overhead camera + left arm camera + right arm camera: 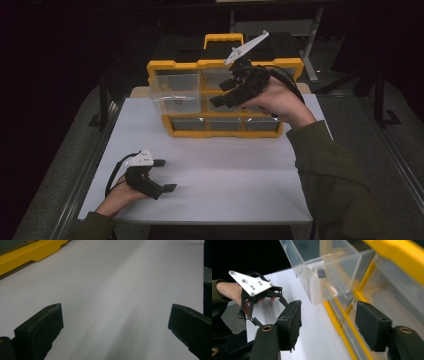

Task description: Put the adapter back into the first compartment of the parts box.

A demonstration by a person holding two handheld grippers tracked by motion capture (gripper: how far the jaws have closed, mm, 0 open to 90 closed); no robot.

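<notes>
A yellow organizer cabinet (220,64) with clear drawers stands at the back middle of the white table (225,180). Its top-left drawer (175,92) is pulled out toward me. In the right gripper view a small dark piece (321,273) lies inside that drawer (337,262). My right gripper (220,94) hovers in front of the cabinet's upper row, just right of the pulled-out drawer, jaws apart with nothing between them (328,317). My left gripper (166,175) rests low at the table's front left, open and empty (115,317).
The cabinet's lower row of drawers (225,124) is closed, and its yellow base (32,253) runs along the far side of the left gripper view. A metal rail (85,170) borders the table's left side. Dark floor surrounds the table.
</notes>
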